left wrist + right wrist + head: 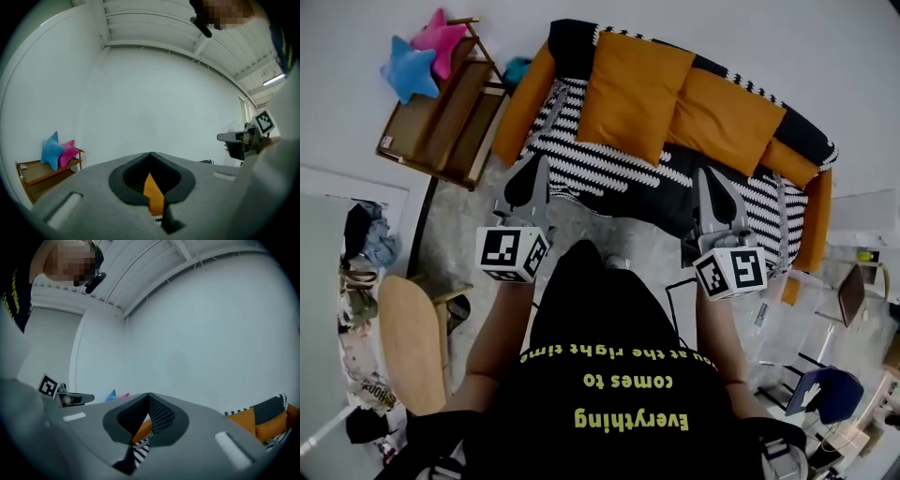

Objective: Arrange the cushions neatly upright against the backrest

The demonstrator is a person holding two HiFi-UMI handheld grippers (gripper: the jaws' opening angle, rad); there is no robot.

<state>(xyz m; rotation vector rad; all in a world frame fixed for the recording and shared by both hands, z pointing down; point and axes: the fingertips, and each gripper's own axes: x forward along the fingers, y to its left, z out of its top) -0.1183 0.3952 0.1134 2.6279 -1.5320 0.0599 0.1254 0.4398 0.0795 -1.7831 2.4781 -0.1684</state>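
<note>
Cushions [633,94], two plump orange squares, leaning on backrest [572,42], left gripper [151,154], right gripper [149,395], jaws together, empty

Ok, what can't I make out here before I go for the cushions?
- Head view: a teal thing is mostly hidden behind the sofa, so I can't identify it.
- Left gripper view: the left tool blocks the sofa, and only an orange sliver shows.
- Right gripper view: the right tool and the picture edge hide most of the sofa.
</note>
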